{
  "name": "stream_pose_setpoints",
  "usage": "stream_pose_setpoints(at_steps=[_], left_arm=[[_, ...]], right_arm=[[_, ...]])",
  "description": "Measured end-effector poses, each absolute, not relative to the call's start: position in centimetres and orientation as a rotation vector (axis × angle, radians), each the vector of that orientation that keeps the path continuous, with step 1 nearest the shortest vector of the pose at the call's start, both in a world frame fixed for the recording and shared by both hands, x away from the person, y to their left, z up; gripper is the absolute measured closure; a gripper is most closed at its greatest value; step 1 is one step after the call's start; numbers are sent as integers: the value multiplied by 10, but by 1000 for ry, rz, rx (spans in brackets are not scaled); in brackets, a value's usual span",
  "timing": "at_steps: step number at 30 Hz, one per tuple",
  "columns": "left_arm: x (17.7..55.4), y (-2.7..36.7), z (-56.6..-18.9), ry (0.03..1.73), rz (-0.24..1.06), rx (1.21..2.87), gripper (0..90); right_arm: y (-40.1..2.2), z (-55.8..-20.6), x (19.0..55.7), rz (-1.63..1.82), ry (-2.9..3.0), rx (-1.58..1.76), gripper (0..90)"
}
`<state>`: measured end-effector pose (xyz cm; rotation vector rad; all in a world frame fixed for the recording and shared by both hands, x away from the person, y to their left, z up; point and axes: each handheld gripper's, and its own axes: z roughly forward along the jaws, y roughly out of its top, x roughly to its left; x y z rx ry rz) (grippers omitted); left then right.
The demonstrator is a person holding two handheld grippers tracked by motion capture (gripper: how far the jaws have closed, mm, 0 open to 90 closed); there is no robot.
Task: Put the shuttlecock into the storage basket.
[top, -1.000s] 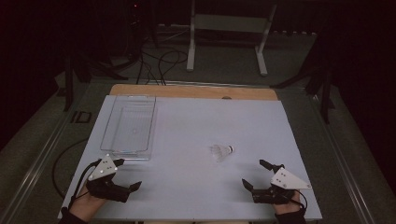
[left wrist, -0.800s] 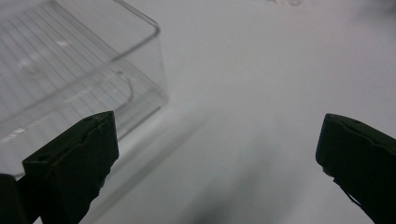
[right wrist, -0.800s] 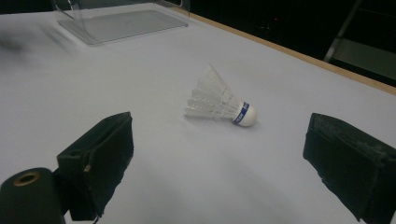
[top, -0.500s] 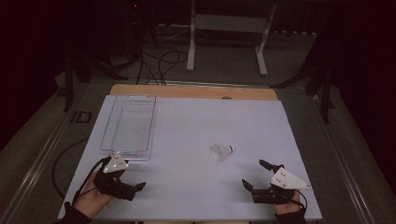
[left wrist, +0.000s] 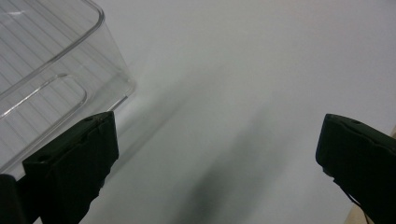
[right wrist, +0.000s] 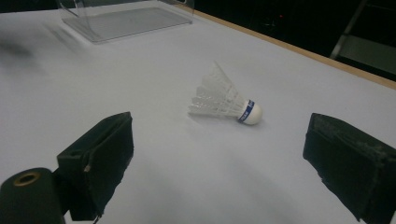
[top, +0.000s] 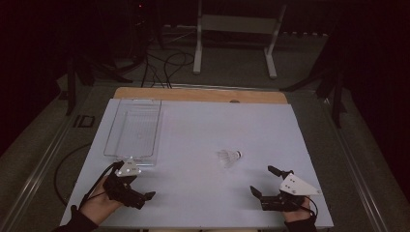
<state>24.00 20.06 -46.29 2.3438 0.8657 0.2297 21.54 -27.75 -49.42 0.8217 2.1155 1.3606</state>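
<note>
On the desk (top: pixel 193 130), far left: a bin (top: pixel 134 129), lying lengthwise from near to far, nothing inside it. Right of centre, well apart from the bin: a shuttlecock (top: pixel 229 157) on its side, cork end pointing right. Near left, just before the bin's near edge: the left gripper (top: pixel 140 193), held in a hand (top: pixel 99 205), fingers (left wrist: pixel 77 158) spread wide over bare desk. Near right, before and to the right of the shuttlecock: the right gripper (top: pixel 265 182), fingers (right wrist: pixel 100 154) likewise parted, the shuttlecock lying beyond the gap. Behind the desk, on the floor: a stand (top: pixel 234 29) and cables (top: pixel 164 60).
</note>
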Motion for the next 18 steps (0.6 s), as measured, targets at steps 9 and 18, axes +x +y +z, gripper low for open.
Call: stream_pose_setpoints(at_steps=[9, 18], left_arm=[[242, 188, -461, 853, 186, 2415, 1], [244, 175, -462, 826, 142, 2501, 1]], right_arm=[[-277, -494, 215, 1359, 2123, 821, 87], [-277, -493, 215, 1364, 2121, 819, 87]])
